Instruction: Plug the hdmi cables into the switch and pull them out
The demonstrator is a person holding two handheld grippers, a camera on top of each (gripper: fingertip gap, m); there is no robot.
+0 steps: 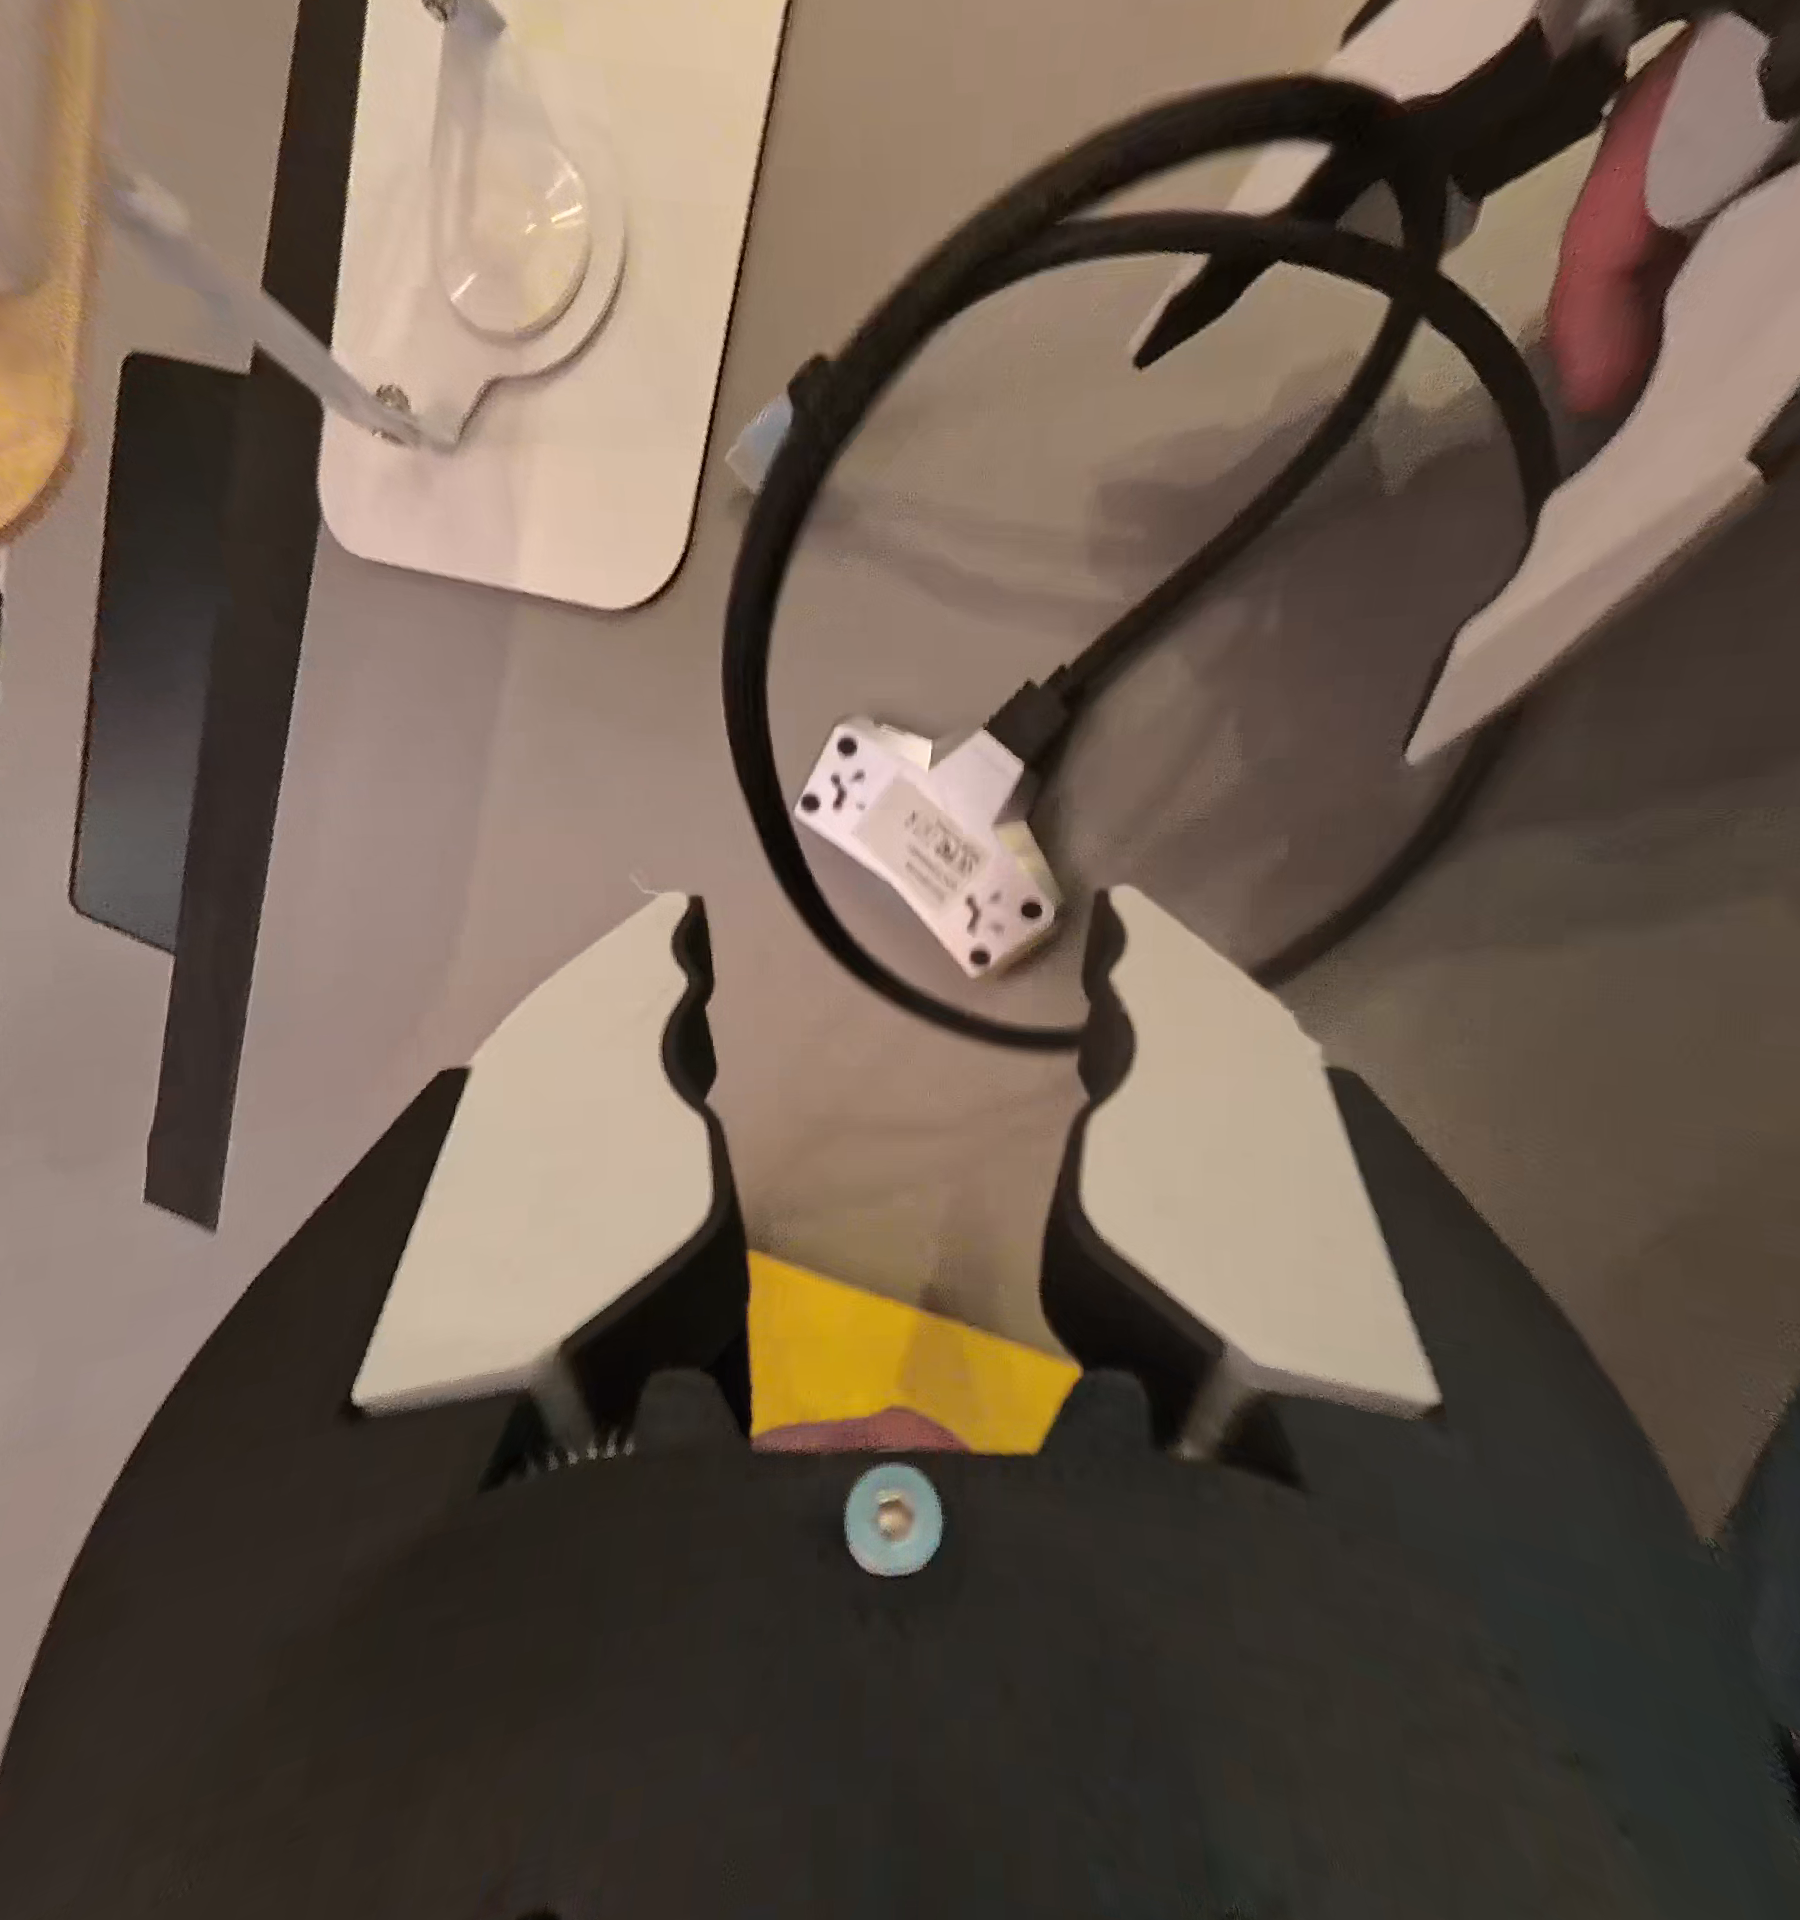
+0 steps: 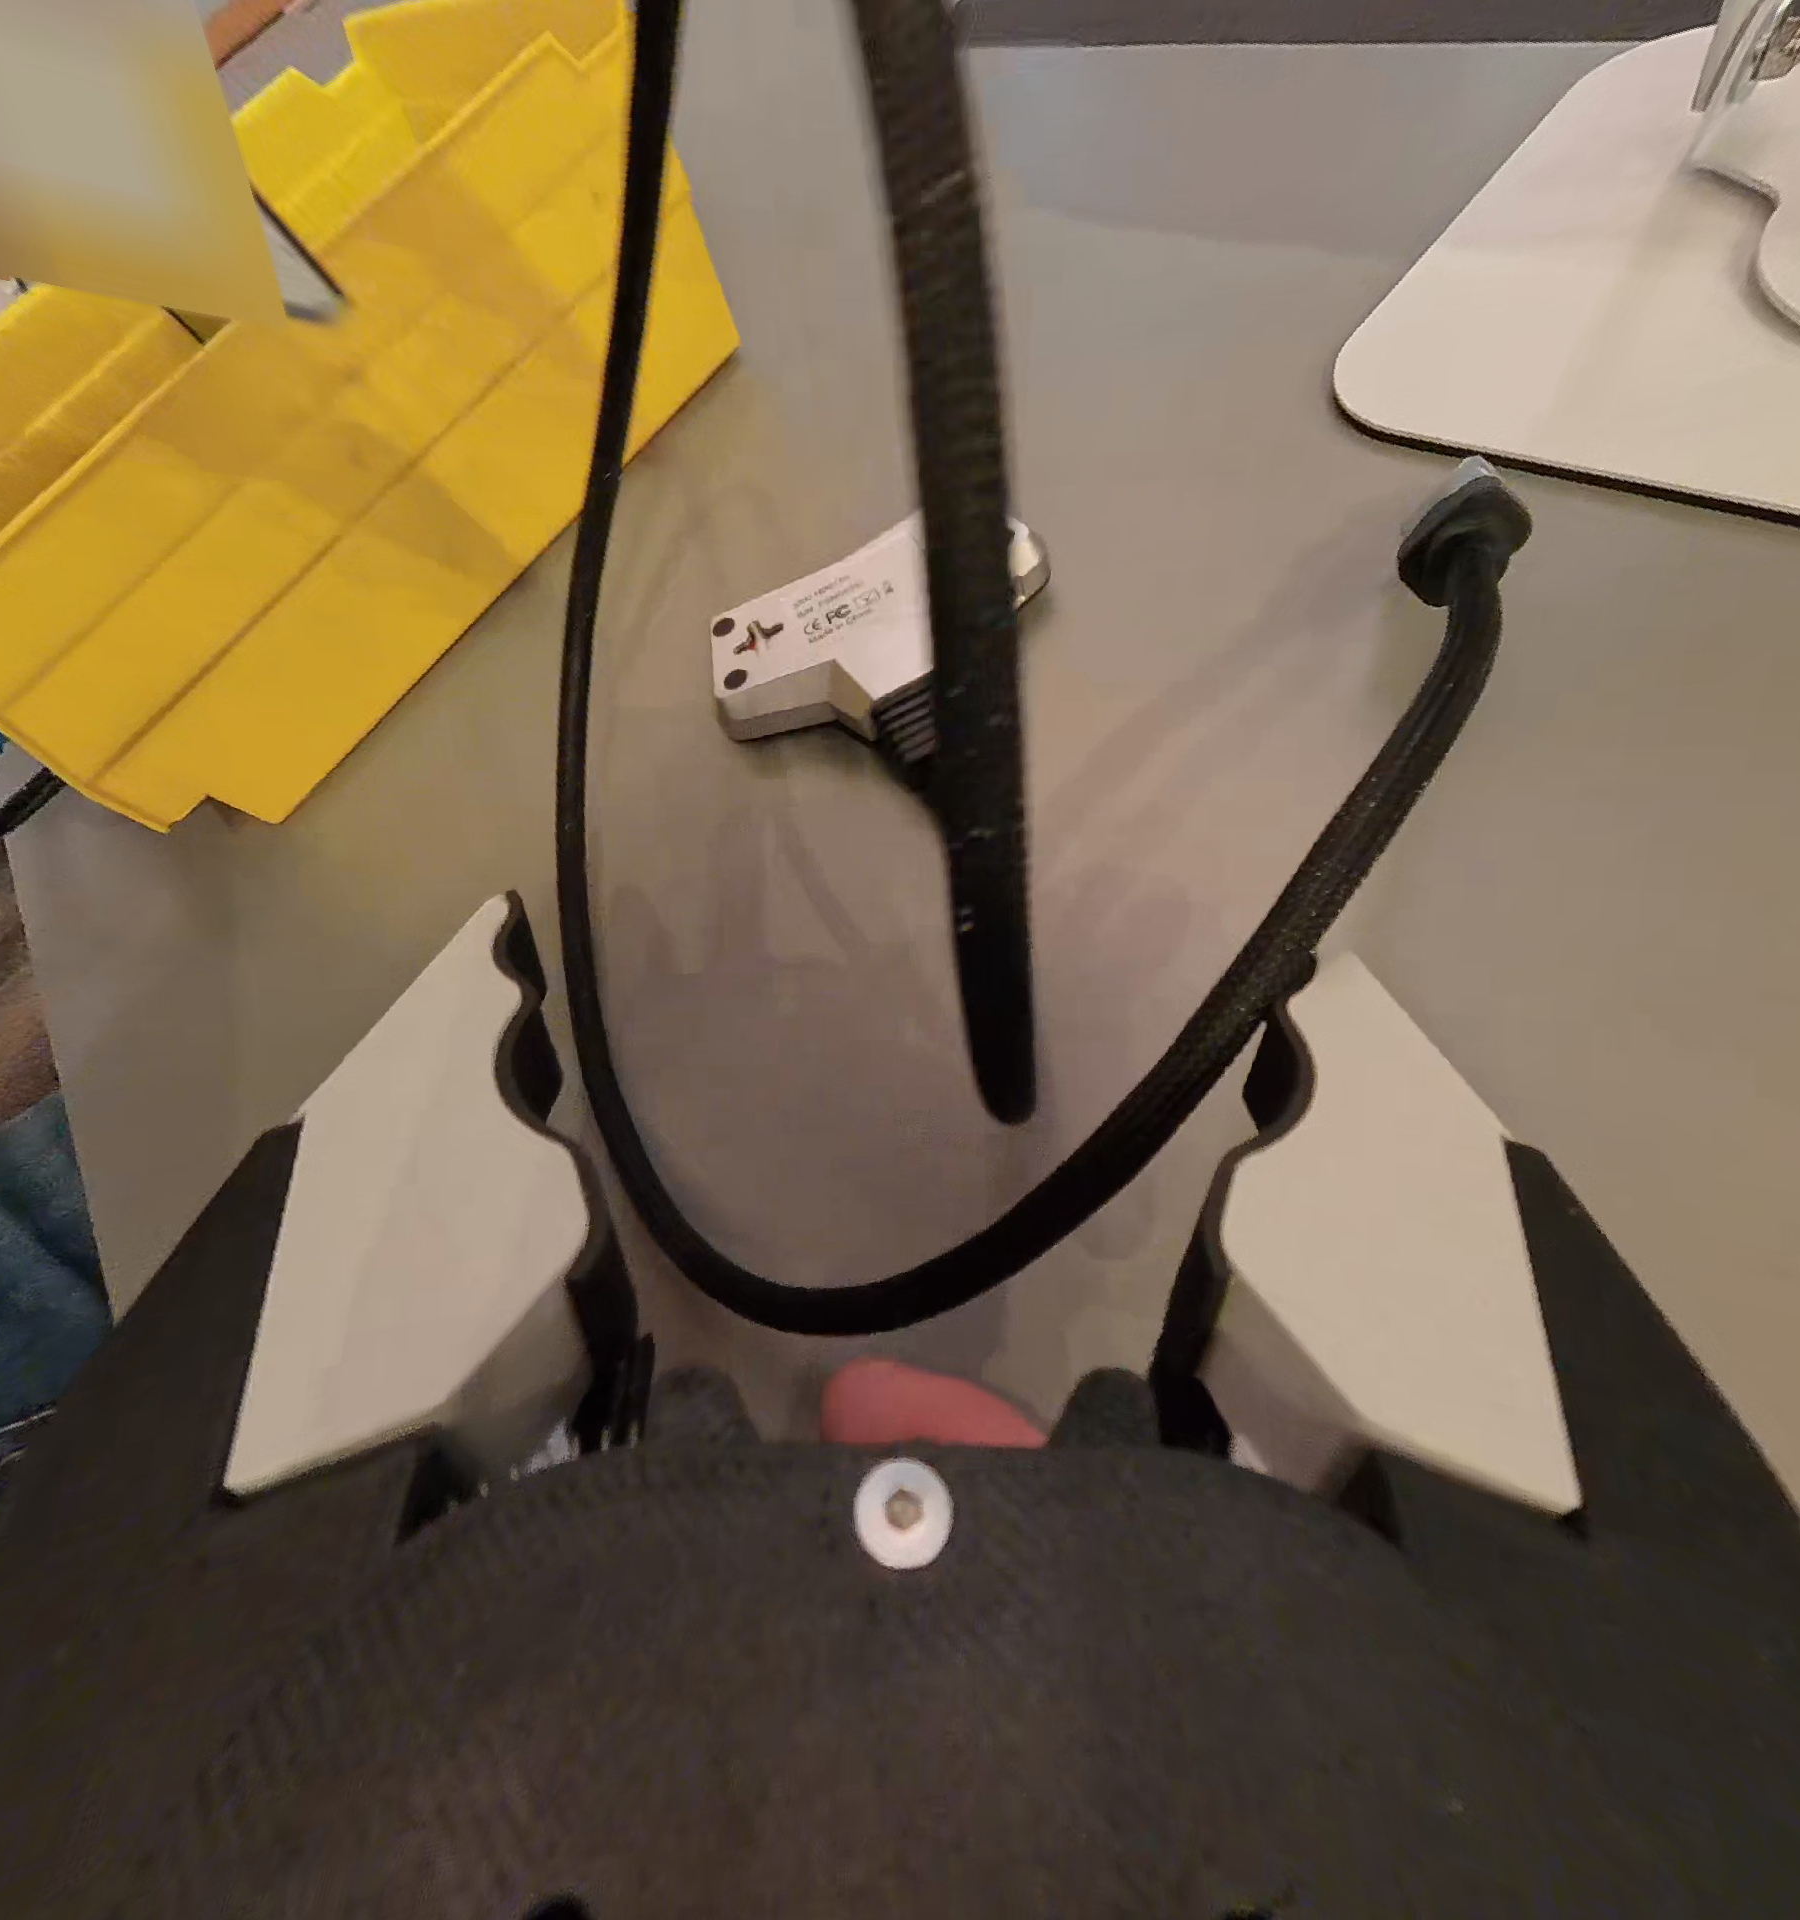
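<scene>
grey table [image 2: 1498,935] holds the switch [image 2: 823,644], partly hidden by a black cable [image 2: 963,520]; both grippers spread, empty.

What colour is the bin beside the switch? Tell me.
Yellow: the bin shows best in the right wrist view.

Grey desk [image 2: 1498,831] — white stand base [image 2: 1602,312], perhaps a monitor's.

Small print and marks are seen on the switch [image 2: 823,634], on its pale top face. Nothing else carries writing.
</scene>
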